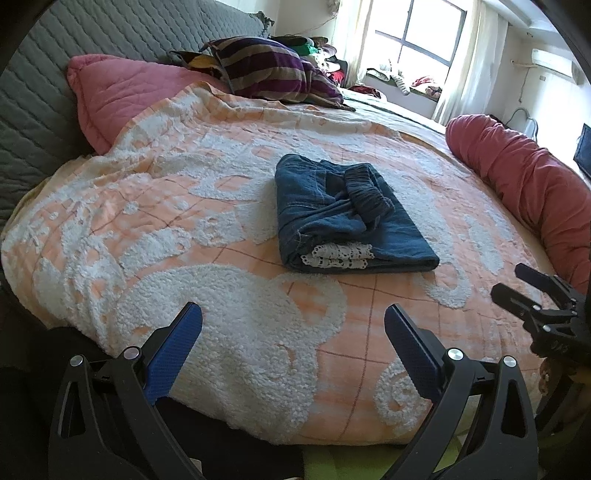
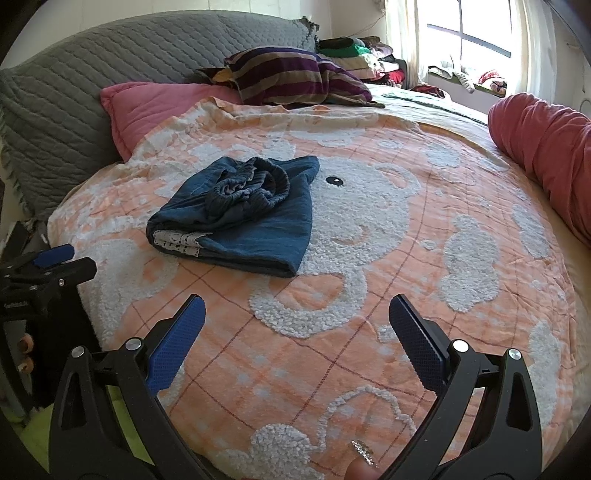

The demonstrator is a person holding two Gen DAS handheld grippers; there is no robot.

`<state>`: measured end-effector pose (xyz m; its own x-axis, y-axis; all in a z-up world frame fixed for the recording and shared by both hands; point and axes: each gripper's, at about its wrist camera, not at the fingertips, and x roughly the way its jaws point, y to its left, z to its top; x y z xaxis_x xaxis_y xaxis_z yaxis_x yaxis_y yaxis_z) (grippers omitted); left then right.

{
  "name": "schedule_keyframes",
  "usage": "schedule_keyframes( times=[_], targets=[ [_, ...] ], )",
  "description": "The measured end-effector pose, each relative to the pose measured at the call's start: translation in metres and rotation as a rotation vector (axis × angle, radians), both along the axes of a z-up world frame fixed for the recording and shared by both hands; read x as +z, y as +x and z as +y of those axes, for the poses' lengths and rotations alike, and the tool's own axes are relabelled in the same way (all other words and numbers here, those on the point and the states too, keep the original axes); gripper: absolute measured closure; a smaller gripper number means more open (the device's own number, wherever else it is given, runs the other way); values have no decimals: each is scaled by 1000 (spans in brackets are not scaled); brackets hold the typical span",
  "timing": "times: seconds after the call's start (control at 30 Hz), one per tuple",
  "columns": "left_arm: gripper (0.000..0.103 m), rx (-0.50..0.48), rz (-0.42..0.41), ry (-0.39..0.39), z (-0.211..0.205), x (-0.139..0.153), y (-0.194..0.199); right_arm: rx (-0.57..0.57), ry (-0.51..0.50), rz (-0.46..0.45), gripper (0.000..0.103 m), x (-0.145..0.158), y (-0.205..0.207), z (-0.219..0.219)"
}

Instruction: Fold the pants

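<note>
The blue denim pants (image 1: 347, 214) lie folded into a compact bundle on the orange-and-white blanket (image 1: 221, 295), elastic waistband on top and white lace trim showing at the near edge. They also show in the right wrist view (image 2: 243, 218). My left gripper (image 1: 293, 325) is open and empty, held back over the blanket's near edge, apart from the pants. My right gripper (image 2: 295, 317) is open and empty, also held back from the pants. The right gripper shows at the right edge of the left wrist view (image 1: 517, 288); the left gripper shows at the left edge of the right wrist view (image 2: 55, 262).
A pink pillow (image 1: 122, 96) and a striped pillow (image 1: 266, 70) lie at the bed's head against a grey quilted headboard (image 1: 44, 92). A red bolster (image 1: 524, 184) runs along the right side. Stacked clothes (image 2: 354, 55) and a window (image 1: 421, 33) are behind.
</note>
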<state>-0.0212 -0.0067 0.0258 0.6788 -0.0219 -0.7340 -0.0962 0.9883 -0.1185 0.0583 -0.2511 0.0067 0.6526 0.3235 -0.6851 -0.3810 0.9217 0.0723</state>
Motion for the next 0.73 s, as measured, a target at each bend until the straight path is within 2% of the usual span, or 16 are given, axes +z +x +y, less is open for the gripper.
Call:
schedule_keyframes(
  times=[0.17,0.3,0.5,0.6,0.73],
  targets=[
    [4,36,-17,-8,8,2,1,-29,2,-1,9,-1,5,-11],
    [5,56,-50,-72,25,3,3,-72,1,9,9,-6,14,-26],
    [4,185,69,-27,78,-16,55,-215,-35,17,9,-19,52,-78],
    [4,263,123,-6,127,-25,91,-326,-63,29,9,-27,78,-124],
    [4,362,188,12,196,-34,147,-528,-149,57,9,-39,121,-203]
  ],
)
